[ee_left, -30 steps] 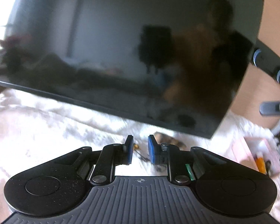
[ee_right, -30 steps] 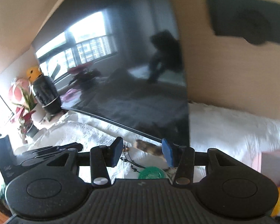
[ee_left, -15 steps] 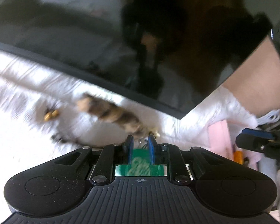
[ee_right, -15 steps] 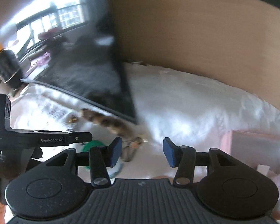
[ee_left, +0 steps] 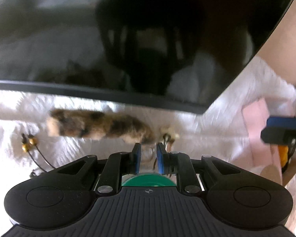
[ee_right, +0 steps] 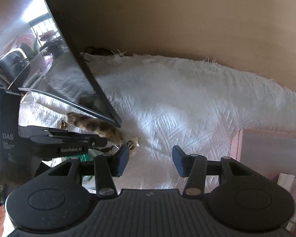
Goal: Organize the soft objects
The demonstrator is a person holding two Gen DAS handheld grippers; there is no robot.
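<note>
A dark television screen (ee_left: 128, 39) is leaning over the back of a bench draped in a white textured cloth (ee_right: 177, 102), its lower right corner overhanging the things below. Just in front of that corner a furry brown-and-tan tail (ee_left: 100, 126) is lying flat on the cloth, probably a soft charm waiting to be sorted, with a metal clasp (ee_left: 168, 137) at its right end. A pink box (ee_right: 270, 146) is sitting toward the cloth's right edge, likely the place for it. The left hand-held gripper (ee_left: 149, 159) is hanging near the clasp, its jaws opening with nothing pressed between them. The right hand-held gripper (ee_right: 150, 161) is spreading wide over bare cloth, empty.
</note>
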